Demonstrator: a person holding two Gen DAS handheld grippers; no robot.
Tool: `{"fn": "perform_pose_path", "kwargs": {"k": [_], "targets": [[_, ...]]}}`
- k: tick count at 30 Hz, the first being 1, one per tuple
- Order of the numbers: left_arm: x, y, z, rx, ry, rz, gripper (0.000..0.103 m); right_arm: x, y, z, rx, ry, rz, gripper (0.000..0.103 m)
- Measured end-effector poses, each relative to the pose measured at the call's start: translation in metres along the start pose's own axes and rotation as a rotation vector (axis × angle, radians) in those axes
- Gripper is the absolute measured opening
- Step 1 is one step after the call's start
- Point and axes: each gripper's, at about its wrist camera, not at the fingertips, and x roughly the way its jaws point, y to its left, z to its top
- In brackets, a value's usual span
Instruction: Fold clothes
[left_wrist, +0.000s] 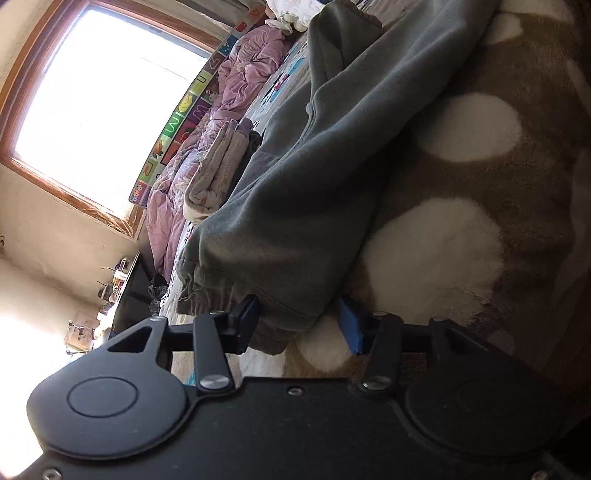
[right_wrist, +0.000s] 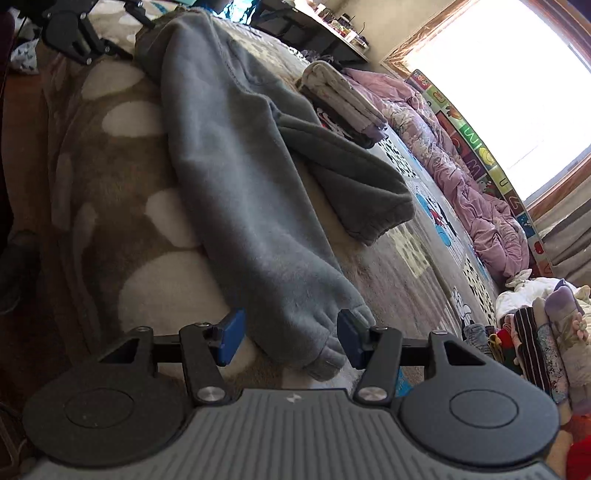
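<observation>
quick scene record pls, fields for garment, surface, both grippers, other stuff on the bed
garment: grey sweatpants lying lengthwise, one leg angled aside
surface: brown blanket with white spots
left hand-held gripper: open, fingers either side of the waistband end
right hand-held gripper: open, fingers either side of a leg cuff
other: folded pale cloth stack, crumpled pink quilt, clothes pile

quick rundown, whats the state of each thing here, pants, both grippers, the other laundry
grey sweatpants: spread lengthwise on the bed, one leg angled off sideways, not folded yet
left gripper: open, fingers either side of the waistband end
right gripper: open, fingers either side of a leg cuff
folded stack: already folded, beside the pants
pink quilt: crumpled near the window
</observation>
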Motion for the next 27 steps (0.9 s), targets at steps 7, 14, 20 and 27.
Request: {"fn": "perform_pose_path", "kwargs": {"k": [7, 14, 20, 27], "targets": [[0.008, 0.008, -0.002, -0.049, -0.028, 0.019, 0.031, 0.033, 0.013, -0.008, -0.062, 0.007, -0.081, 0.049], [-0.018, 0.062, 0.006, -0.387, -0.166, 0.033, 0.014, 0.009, -0.030, -0.004, 0.194, -0.140, -0.022, 0.016], [-0.041, 0.102, 0.008, -0.708, -0.313, 0.088, 0.014, -0.030, -0.094, -0.004, 0.529, -0.332, -0.027, 0.016], [0.009, 0.134, 0.022, -0.910, -0.283, 0.079, 0.013, 0.006, -0.147, 0.015, 0.685, -0.335, 0.048, 0.016]]}}
